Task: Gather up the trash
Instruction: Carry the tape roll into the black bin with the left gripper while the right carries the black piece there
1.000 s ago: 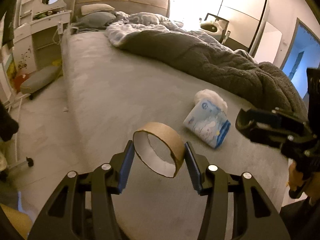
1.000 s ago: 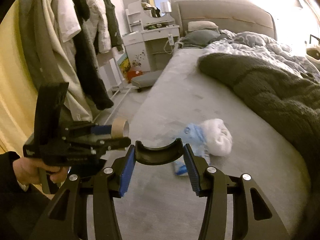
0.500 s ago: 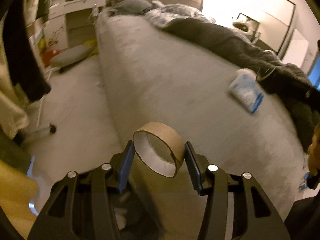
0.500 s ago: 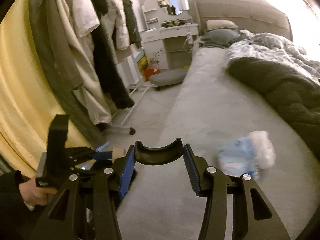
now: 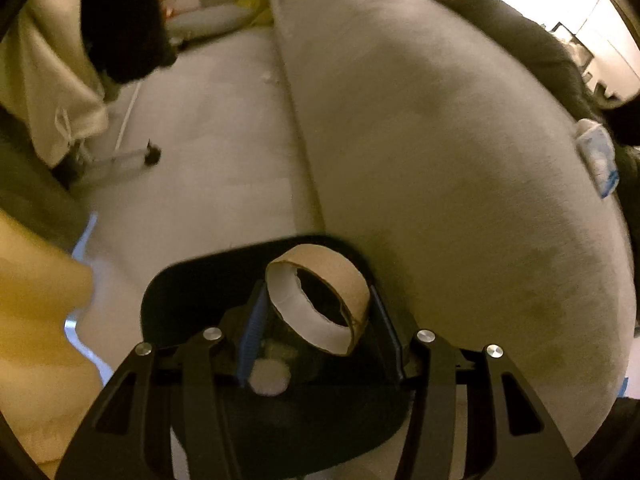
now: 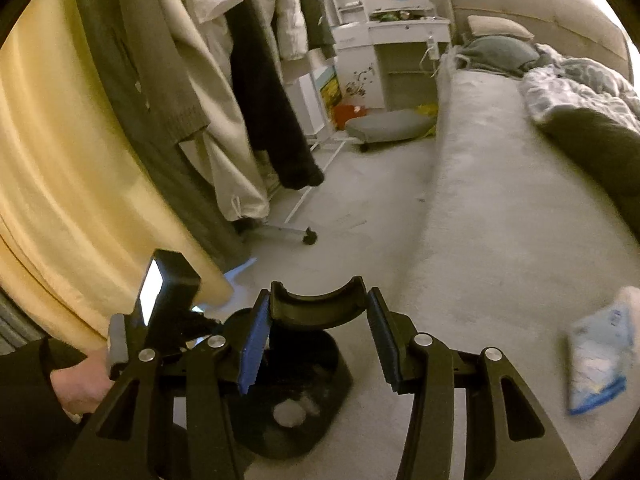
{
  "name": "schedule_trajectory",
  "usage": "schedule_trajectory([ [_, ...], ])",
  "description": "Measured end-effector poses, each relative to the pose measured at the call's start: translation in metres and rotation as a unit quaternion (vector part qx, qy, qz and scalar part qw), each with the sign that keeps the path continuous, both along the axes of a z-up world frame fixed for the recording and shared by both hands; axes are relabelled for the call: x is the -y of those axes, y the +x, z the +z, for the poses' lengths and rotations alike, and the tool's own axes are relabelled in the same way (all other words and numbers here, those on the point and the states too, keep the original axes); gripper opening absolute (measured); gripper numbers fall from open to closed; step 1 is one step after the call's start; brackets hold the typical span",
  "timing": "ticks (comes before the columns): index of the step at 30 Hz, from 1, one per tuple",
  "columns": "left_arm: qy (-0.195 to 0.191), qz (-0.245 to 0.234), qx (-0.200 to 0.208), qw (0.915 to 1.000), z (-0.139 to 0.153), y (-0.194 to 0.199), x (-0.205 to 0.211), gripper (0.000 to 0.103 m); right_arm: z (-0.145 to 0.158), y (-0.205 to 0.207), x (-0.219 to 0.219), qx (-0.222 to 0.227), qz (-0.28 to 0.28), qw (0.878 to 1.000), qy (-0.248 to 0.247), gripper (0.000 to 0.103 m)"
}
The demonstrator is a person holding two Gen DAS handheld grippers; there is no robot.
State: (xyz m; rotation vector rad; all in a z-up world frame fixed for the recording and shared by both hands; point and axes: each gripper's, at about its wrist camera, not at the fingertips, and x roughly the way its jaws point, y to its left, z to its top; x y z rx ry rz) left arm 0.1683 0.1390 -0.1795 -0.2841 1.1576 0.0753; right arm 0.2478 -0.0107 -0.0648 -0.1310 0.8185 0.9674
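Note:
My left gripper [image 5: 318,300] is shut on a brown cardboard tape ring [image 5: 344,276] and points steeply down. It hangs over the mouth of a black trash bin [image 5: 180,276] that stands on the floor against the bed's side. A white wad [image 5: 269,378] lies inside the bin. My right gripper [image 6: 317,300] is shut on a black curved piece [image 6: 318,314], just above and behind the same bin [image 6: 338,380]. A blue and white tissue pack [image 6: 596,364] lies on the bed to the right, with a white crumpled wad at its far end.
The grey bed [image 5: 440,140] fills the right side, with a dark blanket [image 6: 592,140] further up. Clothes hang on a wheeled rack [image 6: 248,120] at the left, next to a yellow curtain [image 6: 60,160]. A person's hand [image 6: 76,388] holds the left tool.
Both views have swung left, from the bed top towards the floor. The left gripper has dropped and tipped downward with the ring, and the black bin has come into view under it. Both grips are unchanged.

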Motion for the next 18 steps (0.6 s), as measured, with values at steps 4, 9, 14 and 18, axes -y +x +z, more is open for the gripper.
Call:
schedule_trajectory([
  [4,-0.006,0.0,-0.042,0.9991,-0.017,-0.008,-0.017,0.053,-0.008,-0.004,-0.029,-0.008,0.02,1.0,-0.015,0.049],
  [9,-0.015,-0.004,-0.075,0.9971,-0.03,-0.02,-0.025,0.054,-0.022,-0.008,-0.059,-0.016,0.039,0.998,-0.035,0.049],
  [14,-0.025,-0.007,-0.101,0.9945,-0.039,-0.034,-0.035,0.057,-0.035,-0.011,-0.079,-0.025,0.05,0.997,-0.054,0.049],
  [18,-0.032,-0.008,-0.105,0.9939,-0.037,-0.041,-0.043,0.066,-0.045,-0.01,-0.09,-0.032,0.055,0.996,-0.065,0.049],
])
